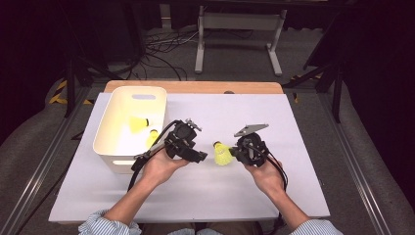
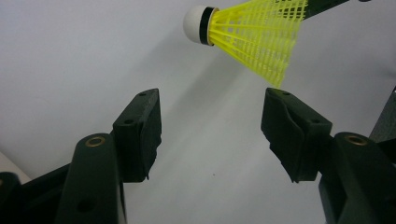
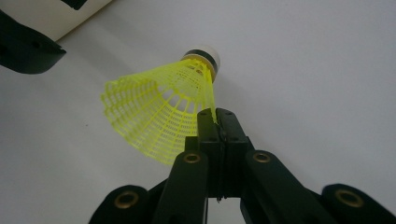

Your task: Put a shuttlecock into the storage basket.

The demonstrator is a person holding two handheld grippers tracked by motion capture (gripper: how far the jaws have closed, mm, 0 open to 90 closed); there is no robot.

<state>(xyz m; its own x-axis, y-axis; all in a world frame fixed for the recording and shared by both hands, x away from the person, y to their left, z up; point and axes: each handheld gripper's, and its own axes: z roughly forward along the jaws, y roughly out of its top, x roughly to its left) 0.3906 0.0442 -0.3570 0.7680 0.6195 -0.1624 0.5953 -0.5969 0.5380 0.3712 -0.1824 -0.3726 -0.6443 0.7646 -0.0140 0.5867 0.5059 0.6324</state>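
Right tool [image 3: 217, 122] pinches shuttlecock [image 3: 159, 112] skirt – high view adds bin [image 1: 110, 128]

A white rectangular plastic bin [image 1: 111, 128] with slotted handle cutouts stands on the left part of a white tabletop [image 1: 244, 191], and two yellow mesh-skirted shuttlecocks [image 1: 139, 124] lie inside it, one nearer the far wall, the other against the right wall. A light wooden board edge [image 1: 195, 87] shows along the far side of the tabletop. Beyond the table, black cables [image 1: 161, 54] lie loose on the grey carpeted floor [image 1: 235, 58], beside the white metal legs of a stand [image 1: 199, 46].
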